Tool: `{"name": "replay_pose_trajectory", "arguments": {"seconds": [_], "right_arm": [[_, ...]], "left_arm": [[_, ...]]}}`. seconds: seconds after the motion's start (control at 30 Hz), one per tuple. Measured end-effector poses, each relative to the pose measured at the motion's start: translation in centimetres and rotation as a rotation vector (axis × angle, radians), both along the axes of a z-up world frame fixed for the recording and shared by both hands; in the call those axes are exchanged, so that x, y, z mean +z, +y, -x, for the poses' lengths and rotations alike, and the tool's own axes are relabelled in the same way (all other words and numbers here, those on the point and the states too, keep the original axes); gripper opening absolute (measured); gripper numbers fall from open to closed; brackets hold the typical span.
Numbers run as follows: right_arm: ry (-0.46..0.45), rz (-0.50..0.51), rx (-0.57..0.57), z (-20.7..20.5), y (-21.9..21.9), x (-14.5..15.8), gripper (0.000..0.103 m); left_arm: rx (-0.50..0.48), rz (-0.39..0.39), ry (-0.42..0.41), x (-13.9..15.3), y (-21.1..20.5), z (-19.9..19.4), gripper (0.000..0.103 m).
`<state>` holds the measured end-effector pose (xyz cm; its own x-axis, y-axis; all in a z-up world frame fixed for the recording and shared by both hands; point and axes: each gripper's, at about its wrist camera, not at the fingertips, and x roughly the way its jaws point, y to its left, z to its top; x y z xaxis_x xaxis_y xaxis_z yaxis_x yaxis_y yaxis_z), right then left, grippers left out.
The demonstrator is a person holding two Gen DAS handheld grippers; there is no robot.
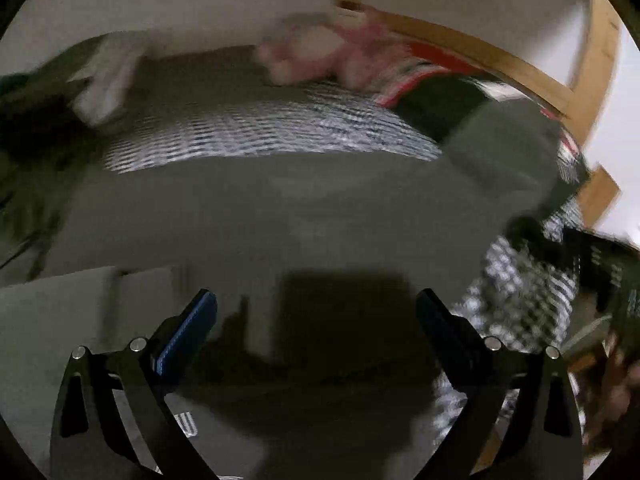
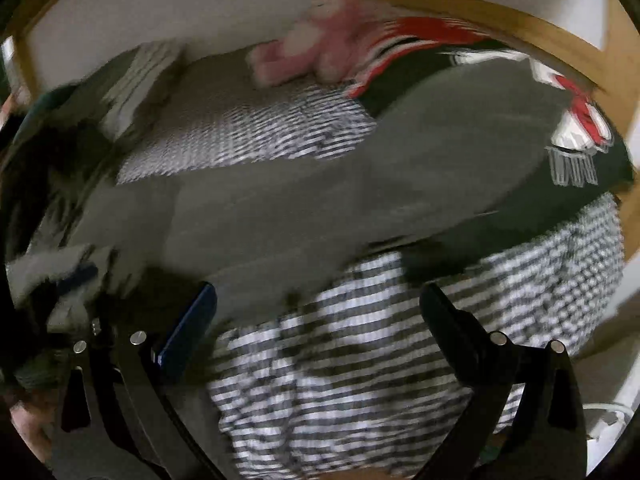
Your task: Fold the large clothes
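A: Left wrist view: is any writing to be read?

B: A small pale mark is seen on the grey garment point(image 1: 280, 216) near the left finger, but it is too blurred to be read. No container can be made out.

A: How is the left gripper point(image 1: 316, 304) held?

B: Its jaws are spread wide, with nothing between them. The grey garment is spread on the striped bedding point(image 1: 272, 132) directly ahead of and beneath the fingers; a dark shadow is cast on it between them. Whether the cloth is touched cannot be told.

A: Right wrist view: any lettering?

B: White block letters are printed on a dark blanket point(image 2: 576, 164) with red and white patches, at the far right, but they are smeared beyond reading.

A: And the right gripper point(image 2: 318, 300)?

B: It is likewise splayed apart and empty. The grey garment point(image 2: 280, 216) is laid across the striped bedding point(image 2: 340, 380), its near edge just ahead of the left finger, while striped bedding is seen between the fingers. A pink plush toy point(image 2: 312, 48) is seen beyond, near the wooden bed frame point(image 2: 500, 20).
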<state>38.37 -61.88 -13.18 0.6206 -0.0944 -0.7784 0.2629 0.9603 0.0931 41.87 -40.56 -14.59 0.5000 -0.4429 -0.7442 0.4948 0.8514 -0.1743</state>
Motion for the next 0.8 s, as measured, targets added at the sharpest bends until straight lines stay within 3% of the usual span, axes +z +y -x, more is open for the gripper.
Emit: {"name": "replay_pose_trajectory", "arguments": {"seconds": [0.07,0.23,0.33,0.43,0.47,0.57,0.67,0.7,0.73,0.77,0.8], "right_arm": [[-0.02,-0.022,-0.059,0.2,-2.8,0.9,0.099],[-0.047,-0.064,-0.151,-1.2,-8.1,2.6,0.099],[-0.048,-0.088,-0.18,-2.5,-10.1,2.6,0.099],[-0.045,-0.116,-0.189,-4.0,-11.3,2.2,0.099],[-0.037,-0.125,-0.182,-4.7,-11.6,1.9,0.099],[-0.017,-0.17,-0.197,-6.6,-12.4,0.6,0.098],[-0.017,-0.197,-0.256,-7.1,-13.3,-0.6,0.084],[-0.021,-0.205,-0.278,-7.1,-13.7,-0.8,0.075],[-0.029,-0.212,-0.298,-7.1,-14.1,-1.0,0.058],[-0.037,-0.211,-0.302,-7.0,-14.2,-0.9,0.047],[-0.054,-0.218,-0.294,-6.8,-14.3,-0.7,0.026]], "left_arm": [[-0.07,0.005,-0.023,-0.4,-2.6,0.6,0.098],[-0.19,-0.067,-0.088,-1.5,-8.5,1.7,0.098],[-0.241,-0.161,-0.137,-2.2,-11.8,1.6,0.098],[-0.252,-0.222,-0.082,-3.9,-13.4,0.1,0.098],[-0.24,-0.206,-0.044,-4.6,-13.4,-0.5,0.098],[-0.23,-0.225,-0.06,-4.7,-13.7,-0.2,0.098],[-0.227,-0.217,-0.048,-4.7,-13.6,-0.4,0.098],[-0.228,-0.215,-0.048,-4.7,-13.5,-0.4,0.098],[-0.23,-0.214,-0.05,-4.6,-13.3,-0.4,0.098],[-0.234,-0.215,-0.054,-4.7,-13.3,-0.4,0.098],[-0.235,-0.216,-0.056,-4.6,-13.2,-0.3,0.098]]}}
